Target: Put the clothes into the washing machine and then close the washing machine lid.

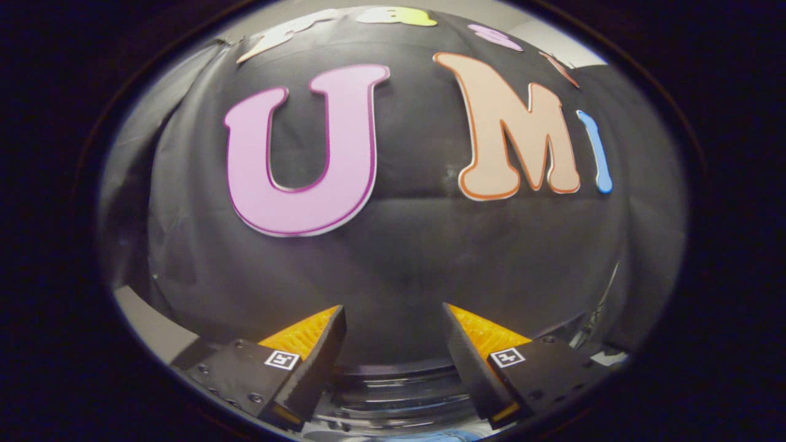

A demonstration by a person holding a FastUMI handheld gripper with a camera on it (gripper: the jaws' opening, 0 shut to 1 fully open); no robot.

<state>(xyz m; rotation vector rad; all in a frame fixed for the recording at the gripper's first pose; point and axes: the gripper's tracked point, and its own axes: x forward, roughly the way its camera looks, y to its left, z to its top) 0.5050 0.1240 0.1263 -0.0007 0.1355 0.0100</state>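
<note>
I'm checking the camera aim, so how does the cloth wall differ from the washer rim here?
The cloth wall is matte and creased; the washer rim is glossy and smoothly curved. The wall stands beyond the open, empty fingers of the hand-held gripper; the rim lies low between them. Both are dark.

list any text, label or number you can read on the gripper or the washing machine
No readable words or numbers on either.
Square marker on one finger's mount: a black-and-white code pattern, not text.
Second square marker on the other mount: the same kind, not text.
Washing machine rim, below the open gripper with nothing between its fingers: no label in sight.
</note>
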